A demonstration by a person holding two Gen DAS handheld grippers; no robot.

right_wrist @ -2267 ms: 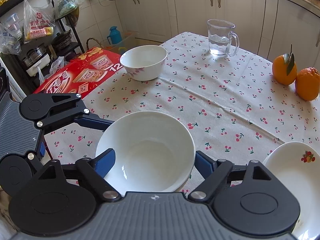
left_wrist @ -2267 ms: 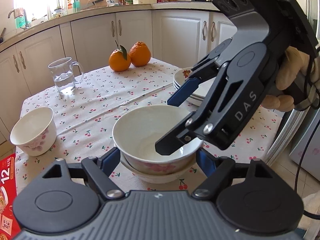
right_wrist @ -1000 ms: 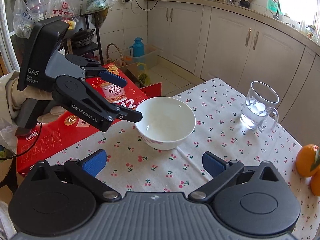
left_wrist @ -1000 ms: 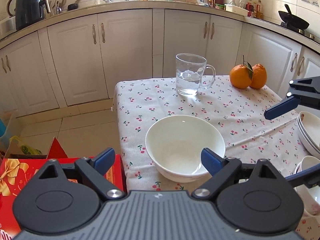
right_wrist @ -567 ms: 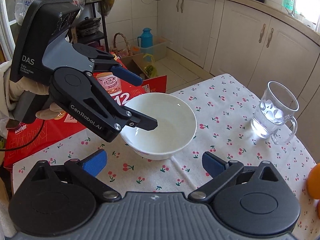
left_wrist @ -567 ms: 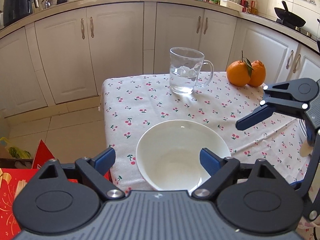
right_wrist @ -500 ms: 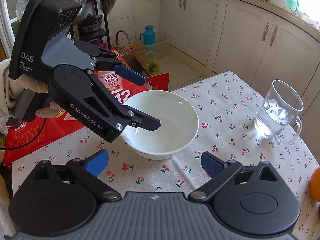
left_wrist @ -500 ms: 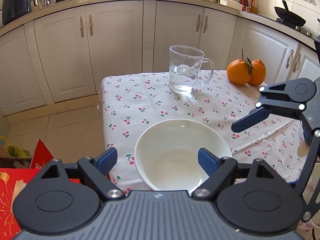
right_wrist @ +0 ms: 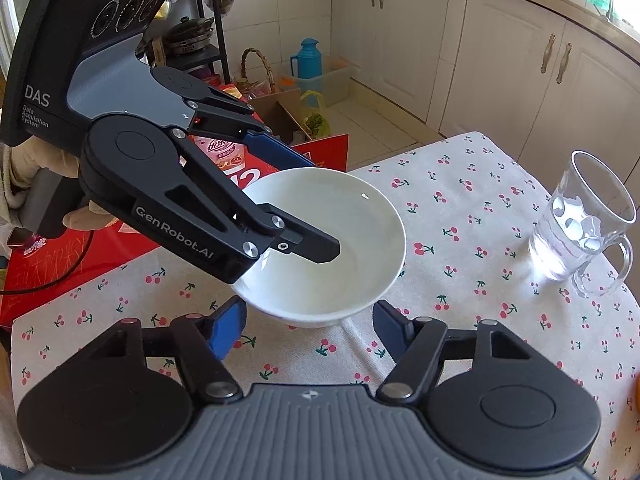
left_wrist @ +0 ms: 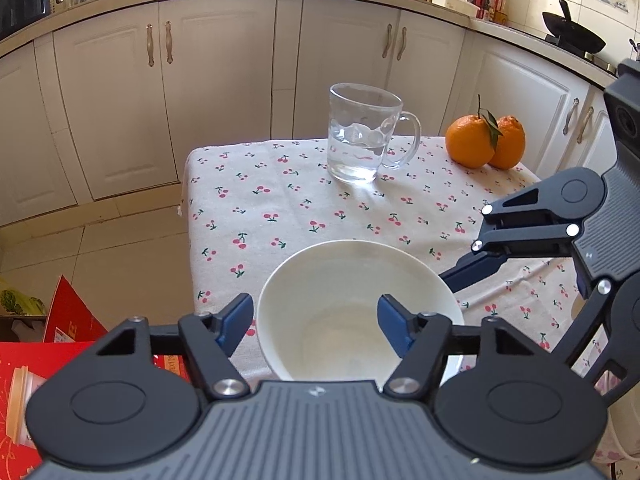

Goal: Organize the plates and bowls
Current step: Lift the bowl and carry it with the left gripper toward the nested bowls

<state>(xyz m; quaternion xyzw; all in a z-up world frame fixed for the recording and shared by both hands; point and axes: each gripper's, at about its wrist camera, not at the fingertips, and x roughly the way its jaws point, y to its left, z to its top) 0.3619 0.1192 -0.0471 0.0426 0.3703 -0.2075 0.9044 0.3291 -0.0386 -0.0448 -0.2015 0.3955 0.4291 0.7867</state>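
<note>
The bowl (left_wrist: 358, 312) sits at the surface's near corner, its rim wall between the left gripper's (left_wrist: 316, 320) part-open jaws, one finger inside, not yet clamped. The right gripper (right_wrist: 306, 326) hovers beside it, wide open, empty.

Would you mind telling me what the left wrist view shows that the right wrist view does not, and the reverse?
Only the left wrist view shows the two oranges at the table's far corner, the wok on the counter, and the right gripper reaching in from the side. Only the right wrist view shows the blue thermos and wicker basket on the floor, plus the left gripper with one finger inside the bowl. Both show the bowl, the glass mug and the cherry tablecloth.
</note>
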